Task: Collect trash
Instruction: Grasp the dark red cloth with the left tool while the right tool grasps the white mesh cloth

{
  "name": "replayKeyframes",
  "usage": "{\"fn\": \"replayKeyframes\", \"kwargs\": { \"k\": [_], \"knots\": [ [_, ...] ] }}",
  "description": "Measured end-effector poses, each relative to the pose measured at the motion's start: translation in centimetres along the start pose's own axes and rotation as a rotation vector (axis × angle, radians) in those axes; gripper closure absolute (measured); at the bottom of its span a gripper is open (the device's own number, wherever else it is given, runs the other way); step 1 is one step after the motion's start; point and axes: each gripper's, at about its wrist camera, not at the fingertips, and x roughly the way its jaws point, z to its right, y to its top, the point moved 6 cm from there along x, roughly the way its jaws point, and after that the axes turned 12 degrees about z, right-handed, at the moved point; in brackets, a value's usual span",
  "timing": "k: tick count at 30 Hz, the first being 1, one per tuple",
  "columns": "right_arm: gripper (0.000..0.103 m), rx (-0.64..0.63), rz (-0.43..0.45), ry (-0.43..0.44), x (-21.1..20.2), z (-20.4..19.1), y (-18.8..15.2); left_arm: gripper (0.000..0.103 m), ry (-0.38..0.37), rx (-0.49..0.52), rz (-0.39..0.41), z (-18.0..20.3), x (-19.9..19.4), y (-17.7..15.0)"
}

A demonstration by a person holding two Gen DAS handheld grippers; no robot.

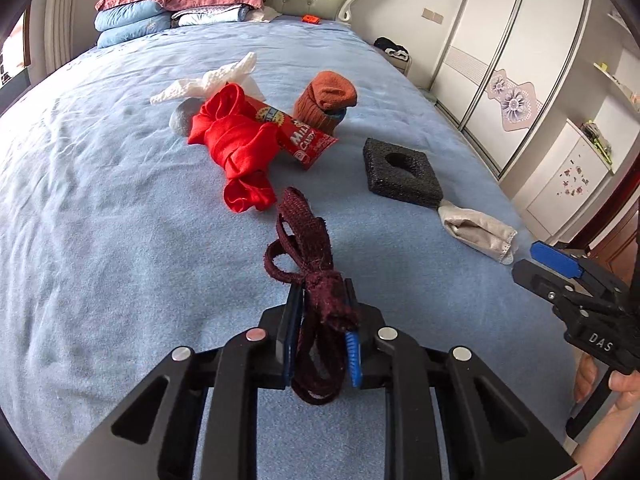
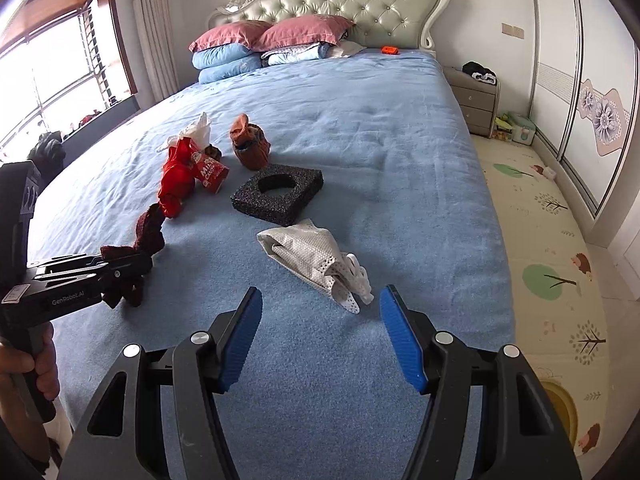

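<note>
My left gripper is shut on a dark maroon cloth strap and holds it just above the blue bed; the strap shows in the right wrist view too. My right gripper is open and empty, just short of a crumpled white mesh cloth, which also lies at the right in the left wrist view. A red candy wrapper lies beside a red cloth. White tissue lies behind them. A black foam square with a hole lies mid-bed.
A brown rolled sock stands behind the wrapper, and a grey stone sits left of the red cloth. Pillows and an orange item are at the headboard. The bed edge drops to a patterned floor mat on the right.
</note>
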Motion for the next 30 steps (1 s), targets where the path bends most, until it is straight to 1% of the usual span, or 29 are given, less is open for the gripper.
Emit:
{"fn": "replayKeyframes", "kwargs": {
  "k": [3,7,10,12,14,15,16,17,18,20,25,30],
  "knots": [
    [0.042,-0.01,-0.017,0.001,0.9,-0.1,0.2,0.083,-0.044,-0.005,0.006,0.6,-0.3,0.4],
    [0.044,-0.002,-0.039,0.005,2.2,0.0,0.6,0.083,-0.081,0.008,0.026,1.5,-0.9,1.0],
    [0.044,0.008,-0.041,0.004,3.0,0.2,1.1,0.083,-0.114,0.005,0.014,1.9,-0.6,1.1],
    [0.044,0.023,-0.054,0.014,3.8,0.4,1.2,0.083,-0.119,0.008,0.005,2.1,-0.2,1.1],
    [0.05,0.042,-0.075,0.029,4.5,0.4,1.1,0.083,-0.128,0.001,-0.006,2.0,0.0,0.9],
    [0.058,0.043,-0.086,0.034,4.8,0.3,1.0,0.083,-0.133,-0.002,-0.012,2.0,0.2,0.9],
    [0.062,0.041,-0.097,0.045,5.0,0.2,0.9,0.083,-0.135,-0.003,-0.017,2.1,0.3,0.8],
    [0.076,0.039,-0.104,0.059,5.2,0.0,0.7,0.083,-0.137,0.0,-0.021,2.1,0.4,0.7],
    [0.083,0.05,-0.105,0.077,5.3,-0.1,0.6,0.083,-0.137,0.005,-0.023,2.3,0.4,0.7],
    [0.088,0.086,-0.1,0.092,5.0,0.0,0.5,0.083,-0.146,0.01,-0.022,2.5,0.5,0.6],
    [0.089,0.159,-0.044,0.111,2.9,0.6,0.3,0.083,-0.184,0.017,-0.038,3.9,0.7,0.3],
    [0.088,0.18,0.02,0.086,-0.3,1.2,-0.3,0.083,-0.246,0.042,-0.061,6.6,0.5,-0.3]
  ]
}}
